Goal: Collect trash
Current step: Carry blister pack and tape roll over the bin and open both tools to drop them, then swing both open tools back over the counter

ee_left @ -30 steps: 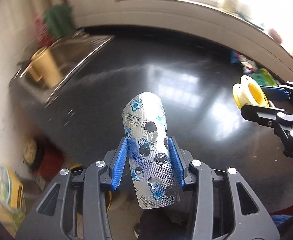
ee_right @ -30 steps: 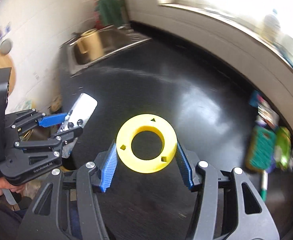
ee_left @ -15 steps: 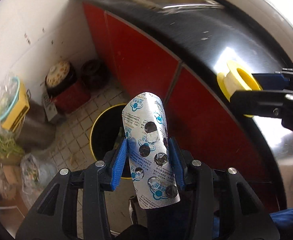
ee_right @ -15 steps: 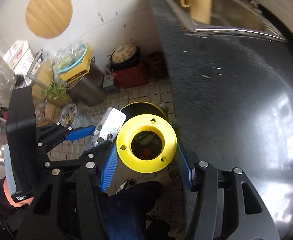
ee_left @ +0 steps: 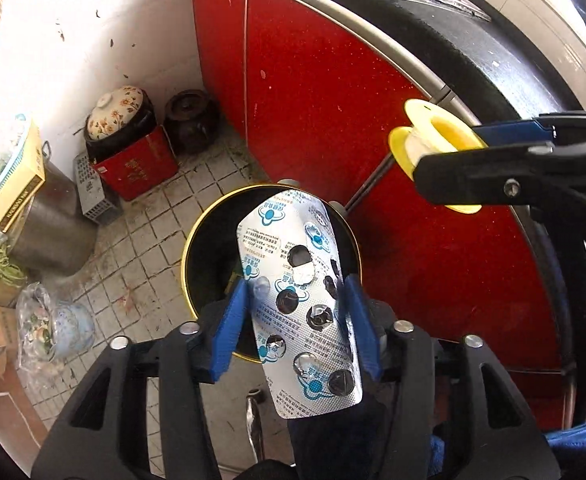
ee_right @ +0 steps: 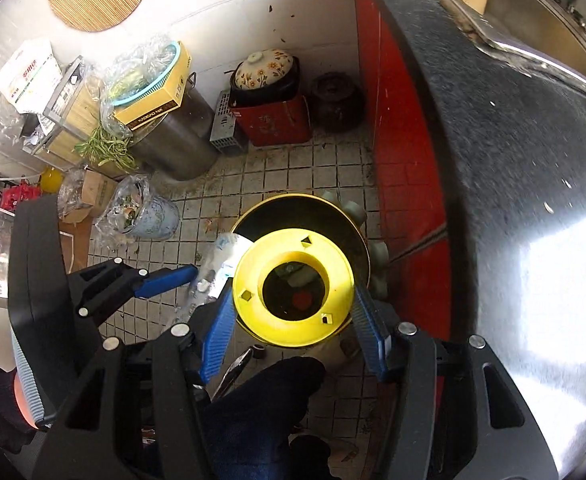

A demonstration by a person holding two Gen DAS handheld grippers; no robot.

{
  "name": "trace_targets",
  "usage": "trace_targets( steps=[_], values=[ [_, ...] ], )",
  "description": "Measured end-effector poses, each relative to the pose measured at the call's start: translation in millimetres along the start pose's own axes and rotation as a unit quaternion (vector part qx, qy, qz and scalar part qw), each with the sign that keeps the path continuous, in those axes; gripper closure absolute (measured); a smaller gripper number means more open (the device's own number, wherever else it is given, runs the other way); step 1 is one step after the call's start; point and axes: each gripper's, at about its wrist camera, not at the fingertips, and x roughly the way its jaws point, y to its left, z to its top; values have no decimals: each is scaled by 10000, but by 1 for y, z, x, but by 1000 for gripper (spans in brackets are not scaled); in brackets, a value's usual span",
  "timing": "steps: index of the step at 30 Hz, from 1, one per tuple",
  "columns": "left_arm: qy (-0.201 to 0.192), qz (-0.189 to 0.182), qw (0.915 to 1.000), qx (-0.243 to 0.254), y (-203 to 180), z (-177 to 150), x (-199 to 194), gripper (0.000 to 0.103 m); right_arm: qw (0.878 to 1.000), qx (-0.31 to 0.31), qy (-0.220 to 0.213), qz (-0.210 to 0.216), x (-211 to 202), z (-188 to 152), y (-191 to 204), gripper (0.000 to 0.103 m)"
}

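Tiled kitchen floor by red cabinets [ee_left: 325, 92], yellow-rimmed bin [ee_left: 197, 240] directly below both tools. Left gripper [ee_left: 295, 322] clamps empty blister pack [ee_left: 301, 312], right gripper [ee_right: 293, 326] clamps yellow spool [ee_right: 293, 292]; both over bin mouth, prob. so release drops trash in.

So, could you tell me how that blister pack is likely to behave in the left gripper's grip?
The blister pack already bows between the left gripper fingers, so it is probably thin, light and springy. Its foil looks smooth, so it may slip. Most pockets look punched out, so crushing hardly matters.
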Motion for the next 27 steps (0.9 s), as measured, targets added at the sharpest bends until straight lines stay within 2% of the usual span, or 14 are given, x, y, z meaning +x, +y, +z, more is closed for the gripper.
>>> trace_targets(
  steps=[1,3,4,6,8,11,14,17,21,24,25,27],
  values=[
    [-6,21,10000,-2,2,1,1,50,10000,0,12,23,0,3,0,46],
    [1,38,10000,-15,5,1,3,45,10000,-11,0,13,0,6,1,38],
    [36,58,10000,-42,8,1,4,39,10000,-27,-24,-18,-2,6,1,37],
    [59,63,9999,-64,11,1,5,36,10000,-3,-72,-26,-8,5,1,36],
    [30,152,9999,15,10,3,1,26,9998,111,-171,-32,-19,1,-4,32],
    [-92,268,9993,241,-1,9,-10,14,9984,367,-422,-70,-48,-15,-20,27],
    [-258,298,9977,558,-28,18,-28,11,9948,670,-726,-255,-86,-42,-44,25],
    [-471,174,9946,903,-68,32,-46,10,9864,1021,-1102,-671,-135,-81,-74,20],
    [-785,-175,9832,1639,-152,49,-72,9,9622,1773,-1595,-1315,-203,-153,-117,17],
    [-885,-428,9712,2172,-218,54,-86,9,9296,2517,-1891,-1918,-254,-226,-148,17],
    [-920,-604,9643,2409,-249,53,-93,9,9211,2692,-1949,-2030,-264,-244,-154,17],
    [-929,-848,9521,2788,-302,48,-103,8,8953,3175,-2049,-2358,-288,-296,-168,17]
  ],
)
